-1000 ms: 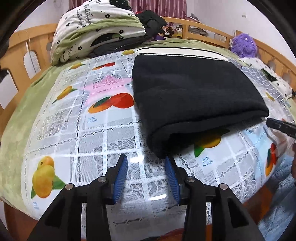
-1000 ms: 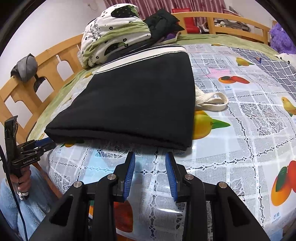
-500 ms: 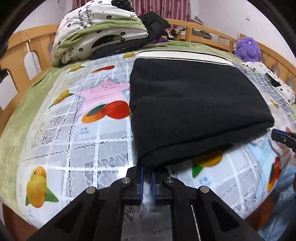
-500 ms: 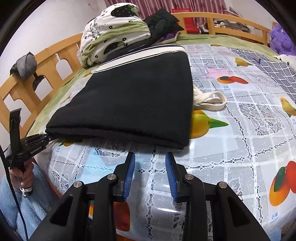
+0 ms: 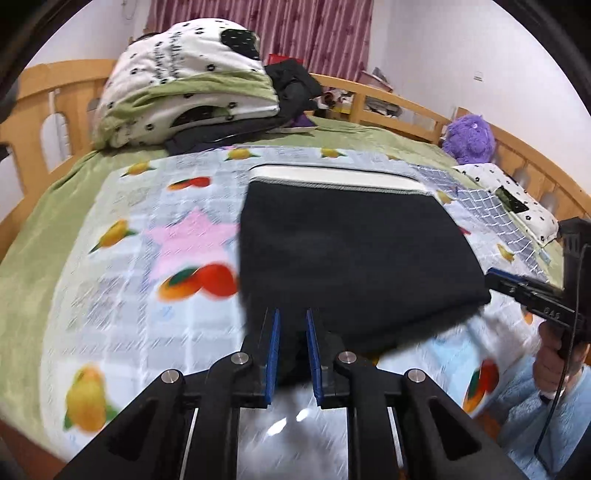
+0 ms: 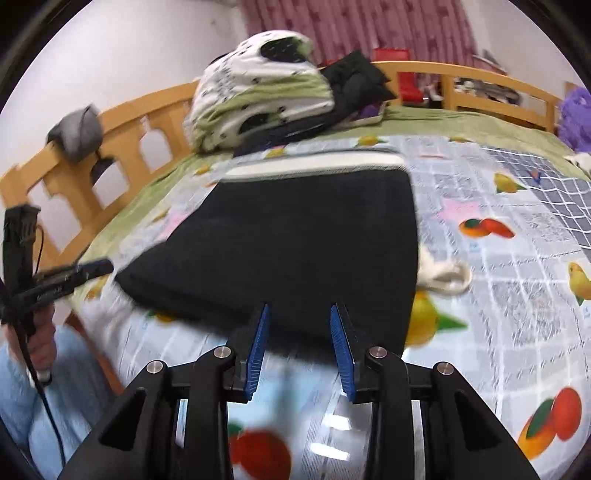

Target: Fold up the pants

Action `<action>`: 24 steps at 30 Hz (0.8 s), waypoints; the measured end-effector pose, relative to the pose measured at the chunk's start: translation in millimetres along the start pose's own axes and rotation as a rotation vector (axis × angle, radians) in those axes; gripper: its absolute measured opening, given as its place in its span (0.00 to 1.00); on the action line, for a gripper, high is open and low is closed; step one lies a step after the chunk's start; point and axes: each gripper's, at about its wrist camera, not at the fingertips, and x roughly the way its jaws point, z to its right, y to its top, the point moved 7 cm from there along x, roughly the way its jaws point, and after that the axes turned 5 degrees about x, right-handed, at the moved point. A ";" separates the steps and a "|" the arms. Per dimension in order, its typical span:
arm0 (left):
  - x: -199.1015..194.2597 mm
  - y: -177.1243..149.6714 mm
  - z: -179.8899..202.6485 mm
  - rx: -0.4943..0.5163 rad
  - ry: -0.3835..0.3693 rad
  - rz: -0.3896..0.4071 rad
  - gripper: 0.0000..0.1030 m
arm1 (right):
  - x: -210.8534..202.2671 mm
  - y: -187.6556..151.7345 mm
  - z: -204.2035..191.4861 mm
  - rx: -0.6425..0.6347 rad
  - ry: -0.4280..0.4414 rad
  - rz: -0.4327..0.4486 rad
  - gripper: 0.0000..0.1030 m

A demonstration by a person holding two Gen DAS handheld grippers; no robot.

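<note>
Left wrist view: a bed with a pale wooden rail (image 5: 402, 107) carries a green blanket (image 5: 40, 206), and over it a glossy fruit-print cover (image 5: 122, 280) with oranges, mangoes and a pink star. At the head of the bed lies a bundled white and green quilt (image 5: 184, 85) with dark clothes beside it, a purple plush toy (image 5: 469, 138) sits by the far rail, and maroon curtains (image 5: 295, 29) hang behind. The black pants (image 5: 351, 254) lie folded into a thick rectangle in the middle of the cover, the white waistband (image 5: 332, 177) at the far end and the folded near edge toward the camera. The left gripper (image 5: 291, 347) has its blue pads on either side of the near left corner of the pants, close together with dark cloth between them; the frame is blurred, so I cannot tell whether they pinch it firmly. At the right edge the other gripper reaches the near right corner.

Right wrist view: the same bed, with a grey cloth (image 6: 75, 131) draped over the left rail and a cream drawstring (image 6: 443, 273) lying beside the right edge of the pants. The right gripper (image 6: 301, 345) hovers at the near edge of the pants (image 6: 295, 240), its pads spread apart and grasping nothing. The left gripper (image 6: 94, 267) shows at the far left, at the pants' corner.
</note>
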 end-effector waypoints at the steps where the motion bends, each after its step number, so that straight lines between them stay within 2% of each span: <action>1: 11.9 1.8 -0.9 -0.012 0.014 -0.020 0.14 | 5.5 1.6 6.0 0.019 -0.015 -0.004 0.33; 3: 31.4 -6.8 -5.4 -0.053 0.030 -0.074 0.14 | 24.6 -5.5 24.0 0.067 -0.056 -0.057 0.32; 5: 40.4 -20.2 -6.4 -0.081 0.014 -0.077 0.14 | 37.3 -20.7 30.5 0.068 -0.063 -0.114 0.32; 7: 35.8 -23.3 -1.3 -0.023 0.024 -0.064 0.14 | 31.7 -25.5 21.9 -0.009 -0.112 -0.097 0.31; 9: 32.1 -21.1 -1.2 -0.018 0.013 -0.063 0.14 | 28.7 -27.2 16.0 -0.055 -0.137 -0.100 0.31; 12: 27.1 -9.2 -8.3 -0.067 -0.021 -0.054 0.14 | 20.2 -15.9 16.2 -0.018 -0.072 -0.097 0.31; 14: 29.4 6.4 -12.3 -0.078 -0.033 -0.044 0.25 | 14.0 3.1 20.4 0.013 -0.054 -0.049 0.32; 15: 32.4 12.4 -12.8 -0.077 -0.030 -0.043 0.35 | 12.5 11.8 22.5 0.015 -0.059 -0.029 0.37; 16: 39.1 14.7 -14.1 -0.078 -0.019 -0.049 0.39 | 13.9 19.0 24.2 0.016 -0.071 -0.016 0.40; 18: 53.5 6.3 -15.4 -0.094 -0.019 -0.096 0.40 | 29.3 23.2 29.2 0.019 -0.099 -0.049 0.42; 19: 61.7 -2.2 -17.6 -0.107 -0.023 -0.116 0.44 | 38.4 21.1 30.9 0.027 -0.105 -0.073 0.42; 22: 58.4 -7.4 -19.5 -0.116 -0.049 -0.103 0.46 | 45.1 11.5 28.2 -0.038 -0.141 -0.058 0.42; 24: 57.7 -3.0 -23.0 -0.138 -0.071 -0.115 0.46 | 43.3 11.1 24.3 -0.079 -0.155 -0.084 0.42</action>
